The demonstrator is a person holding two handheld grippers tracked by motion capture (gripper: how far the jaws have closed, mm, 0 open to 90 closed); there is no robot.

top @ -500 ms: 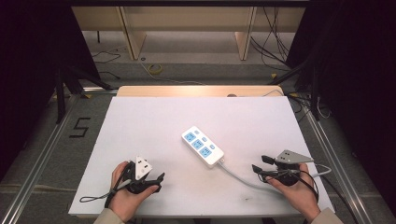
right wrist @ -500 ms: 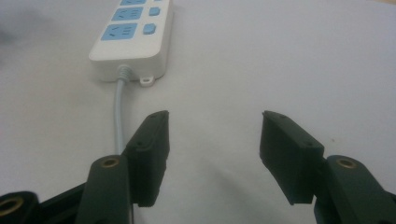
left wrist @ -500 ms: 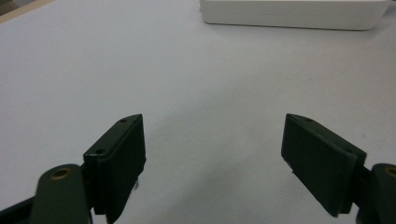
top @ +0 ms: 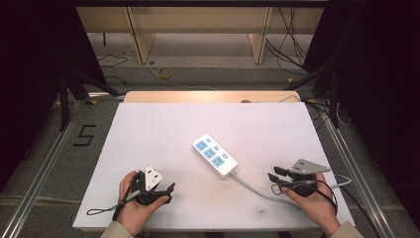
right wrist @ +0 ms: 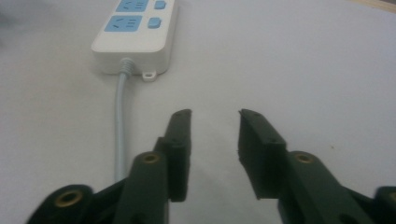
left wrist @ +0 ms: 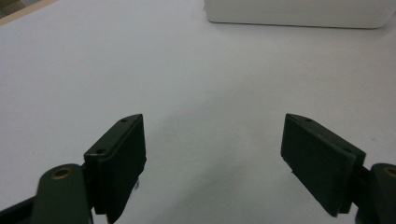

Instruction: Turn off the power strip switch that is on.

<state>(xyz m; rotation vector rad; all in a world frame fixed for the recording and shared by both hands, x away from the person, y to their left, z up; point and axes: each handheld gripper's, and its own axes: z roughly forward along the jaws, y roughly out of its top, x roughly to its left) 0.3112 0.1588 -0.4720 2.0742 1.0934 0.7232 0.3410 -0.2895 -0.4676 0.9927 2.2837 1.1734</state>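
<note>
A white power strip (top: 215,155) lies mid-table between the left gripper (top: 168,191) and right gripper (top: 274,179), both with jaws parted and empty, flanking it within easy reach from either side

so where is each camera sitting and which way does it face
High view: above the person's side of the table, looking forward and down; both forearms, left gripper and right gripper show.
Left gripper view: low on the left gripper, looking along its open jaws across the table.
Right gripper view: on the right gripper, open jaws facing the cable.
All three share the power strip.
</note>
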